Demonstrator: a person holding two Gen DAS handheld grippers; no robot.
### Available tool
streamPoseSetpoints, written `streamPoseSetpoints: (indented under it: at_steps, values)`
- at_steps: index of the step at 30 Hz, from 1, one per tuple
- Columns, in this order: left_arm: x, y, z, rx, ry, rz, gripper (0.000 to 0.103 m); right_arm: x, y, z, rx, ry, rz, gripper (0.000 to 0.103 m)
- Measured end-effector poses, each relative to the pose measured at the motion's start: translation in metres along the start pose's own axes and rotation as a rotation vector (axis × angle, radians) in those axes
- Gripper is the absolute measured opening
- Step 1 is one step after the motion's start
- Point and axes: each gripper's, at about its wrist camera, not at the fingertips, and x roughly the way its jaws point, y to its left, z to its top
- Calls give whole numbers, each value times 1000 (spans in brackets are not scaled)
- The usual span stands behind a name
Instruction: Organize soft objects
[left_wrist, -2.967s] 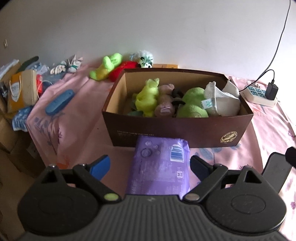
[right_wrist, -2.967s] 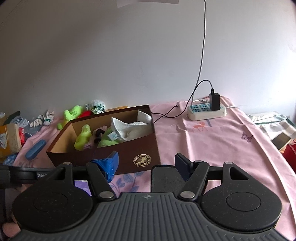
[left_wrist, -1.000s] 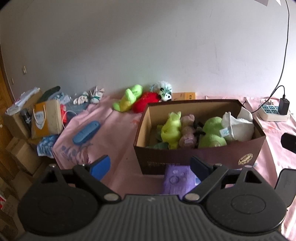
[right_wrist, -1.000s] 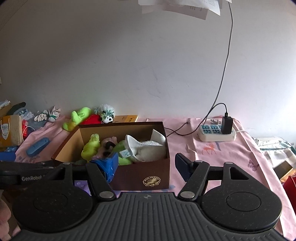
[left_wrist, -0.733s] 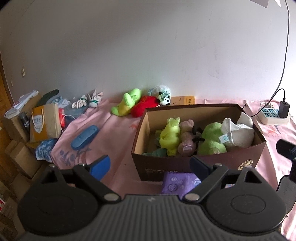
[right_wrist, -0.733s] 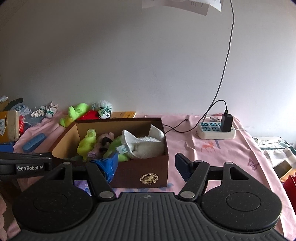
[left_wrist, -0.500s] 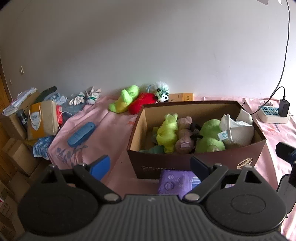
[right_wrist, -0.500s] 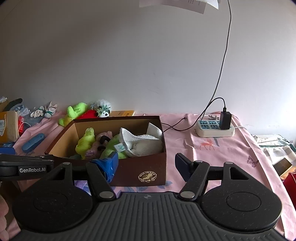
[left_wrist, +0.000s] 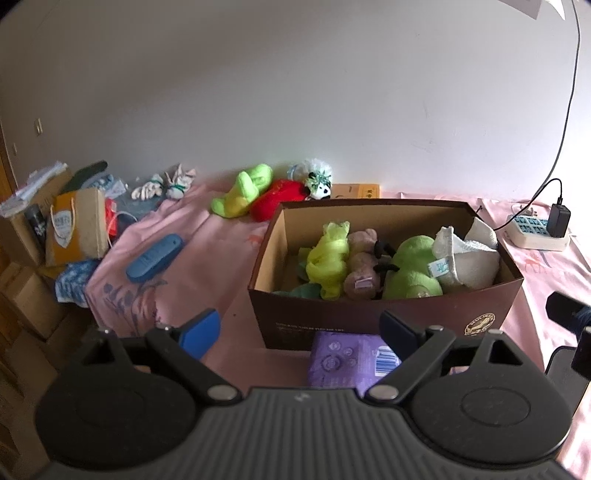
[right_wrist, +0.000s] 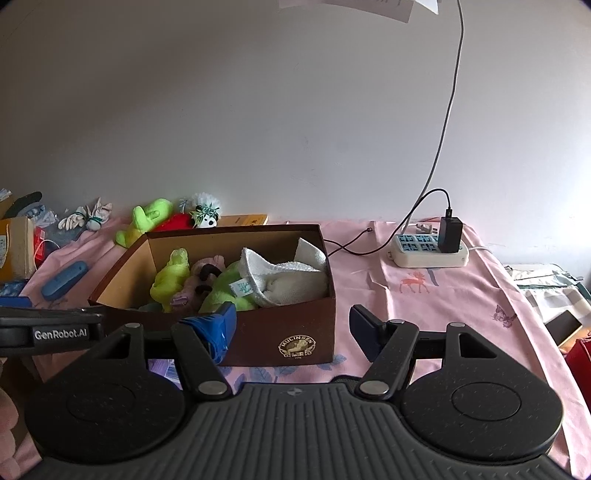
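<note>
Presently, by item:
Left claw (left_wrist: 301, 326): jaws spread wide, nothing held.
Right claw (right_wrist: 293, 325): jaws well apart, empty too.
Brown box (left_wrist: 354, 321): on the pink cloth (left_wrist: 192, 251) — yellow-green plush (left_wrist: 330, 258), pinkish plush (left_wrist: 360, 264), green plush (left_wrist: 413, 273) and white towel (left_wrist: 469, 258) packed inside.
Purple packet (left_wrist: 347, 362): flat on the cloth, just before the box.
Loose plush (left_wrist: 243, 188): beside a red one (left_wrist: 280, 197) — behind the box, by the wall.

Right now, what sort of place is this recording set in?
Probably a bedroom or spare room at home: a pink printed sheet covers the surface, plush toys fill a brown box, and a power strip lies by a plain wall.
</note>
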Motion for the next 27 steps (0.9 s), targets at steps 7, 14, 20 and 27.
streamPoseSetpoints:
  at_steps: [7,14,20,27]
  values:
    - [25,5,5,-1,15,-14,92,33,5,5,-9,37,-1,53]
    - [65,4,24,-4,46,-42,92,68,4,23,5,100,-4,53]
    - [91,-1,45,-5,92,-120,92,83,-2,41,50,171,-30,53]
    - [95,-2,77,-4,108,-153,92,82,2,64,77,185,-53,53]
